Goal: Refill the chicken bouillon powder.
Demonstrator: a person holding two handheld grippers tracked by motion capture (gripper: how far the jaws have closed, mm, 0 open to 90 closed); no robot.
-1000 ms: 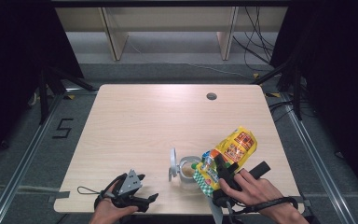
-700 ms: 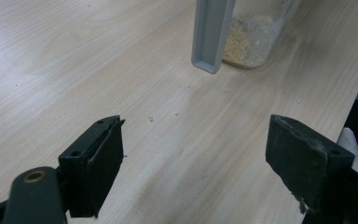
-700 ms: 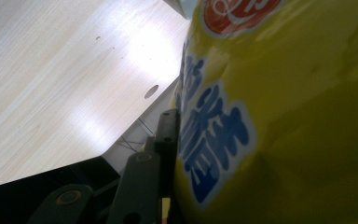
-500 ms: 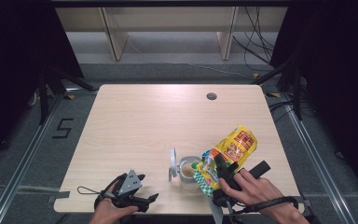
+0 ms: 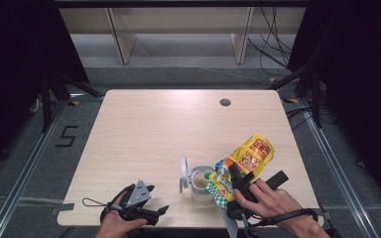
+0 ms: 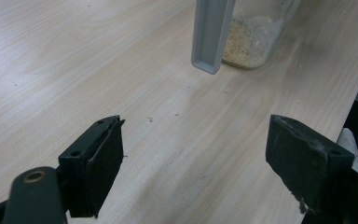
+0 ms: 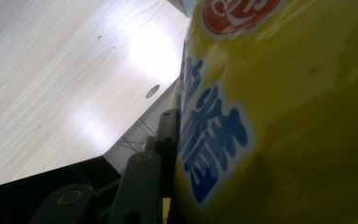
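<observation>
The right gripper [image 5: 235, 184] is clenching a yellow snack bag [image 5: 245, 159] at the table's [image 5: 154, 129] near right edge. The bag is lying tilted, its long axis running from the far right down toward the near left, its lower end pointing at the mouth of a clear jar [image 5: 200, 182] with crumbs inside. The jar's lid [image 5: 184, 173] is standing open. The left gripper [image 5: 144, 208] is resting near the front edge, jaws released and holding nothing.
</observation>
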